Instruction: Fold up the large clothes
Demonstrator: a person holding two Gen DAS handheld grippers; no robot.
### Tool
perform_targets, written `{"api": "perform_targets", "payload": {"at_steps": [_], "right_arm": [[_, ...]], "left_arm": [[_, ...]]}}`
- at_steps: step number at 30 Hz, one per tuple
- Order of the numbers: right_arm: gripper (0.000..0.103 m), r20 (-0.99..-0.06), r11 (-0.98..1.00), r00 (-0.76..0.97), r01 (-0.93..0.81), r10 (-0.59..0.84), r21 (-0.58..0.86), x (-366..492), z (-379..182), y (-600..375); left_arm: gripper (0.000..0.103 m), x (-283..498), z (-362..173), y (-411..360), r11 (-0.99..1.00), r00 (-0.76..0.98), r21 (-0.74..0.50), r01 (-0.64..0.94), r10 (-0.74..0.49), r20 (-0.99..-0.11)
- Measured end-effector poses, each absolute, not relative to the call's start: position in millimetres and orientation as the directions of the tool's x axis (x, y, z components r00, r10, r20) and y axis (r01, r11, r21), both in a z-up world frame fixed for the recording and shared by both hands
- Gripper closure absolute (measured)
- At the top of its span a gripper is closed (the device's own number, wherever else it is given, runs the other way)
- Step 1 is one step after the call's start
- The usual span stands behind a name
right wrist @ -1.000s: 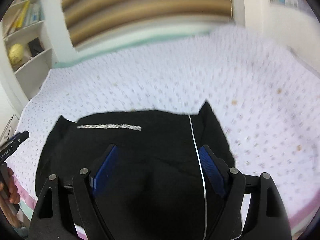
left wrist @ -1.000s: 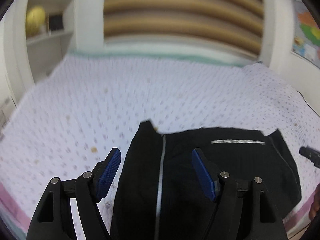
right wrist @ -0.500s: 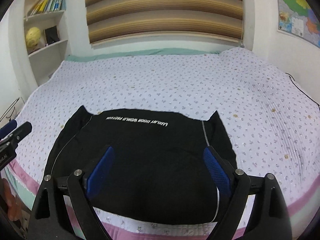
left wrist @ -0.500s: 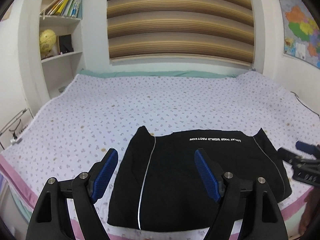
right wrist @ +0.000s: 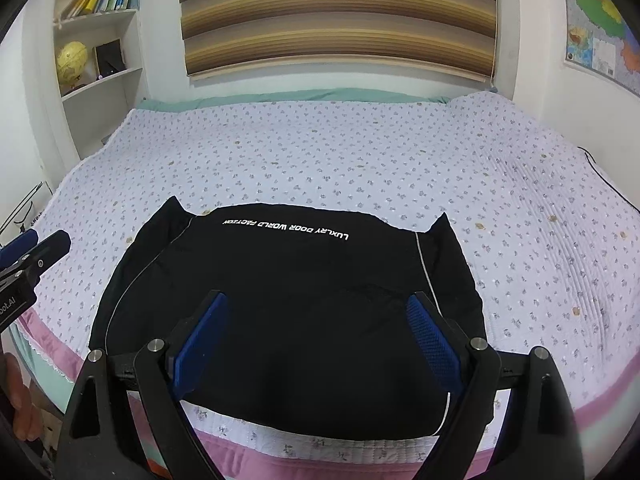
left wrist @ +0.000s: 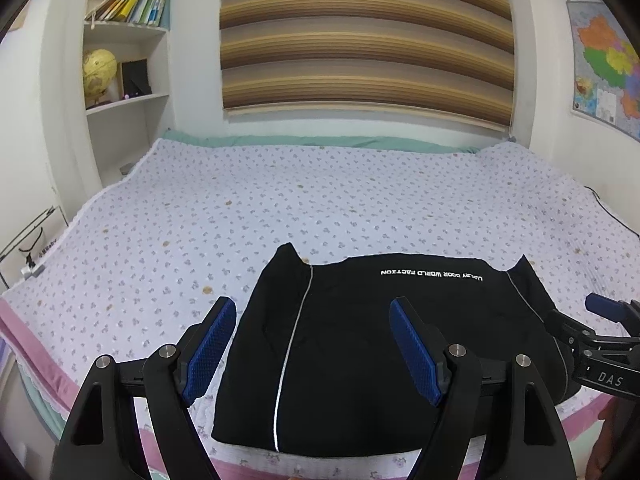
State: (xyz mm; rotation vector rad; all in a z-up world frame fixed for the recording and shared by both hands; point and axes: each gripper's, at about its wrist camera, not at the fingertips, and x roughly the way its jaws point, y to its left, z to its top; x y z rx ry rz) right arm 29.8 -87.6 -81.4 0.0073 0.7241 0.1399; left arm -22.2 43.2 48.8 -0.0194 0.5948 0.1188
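A black garment (left wrist: 360, 344) with white lettering and thin reflective stripes lies folded flat near the front edge of the bed; it also shows in the right wrist view (right wrist: 304, 304). My left gripper (left wrist: 316, 344) is open and empty, held above the garment's left part. My right gripper (right wrist: 316, 332) is open and empty, held above the garment's near middle. The right gripper also shows at the right edge of the left wrist view (left wrist: 600, 340), and the left gripper at the left edge of the right wrist view (right wrist: 28, 256).
The bed (left wrist: 320, 200) has a white flowered quilt with a pink front border (right wrist: 360, 456). A bookshelf (left wrist: 120, 60) with a globe stands at the back left. A striped blind (left wrist: 360, 40) hangs behind and a map (left wrist: 604, 64) on the right wall.
Both grippers have pulled back and risen from the garment, so more of the bed and room shows. The garment lies still and flat; both grippers stay open.
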Motion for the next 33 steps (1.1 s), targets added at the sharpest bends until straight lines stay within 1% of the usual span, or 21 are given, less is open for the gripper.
{"api": "perform_targets", "payload": {"at_steps": [33], "right_arm": [[0.011,-0.685,0.989,0.714,-0.126,0.142,0.075,33,-91,-103]], "left_arm": [[0.023,-15,36,25,0.994,0.795,0.071,-0.088,0.113,-0.596]]}}
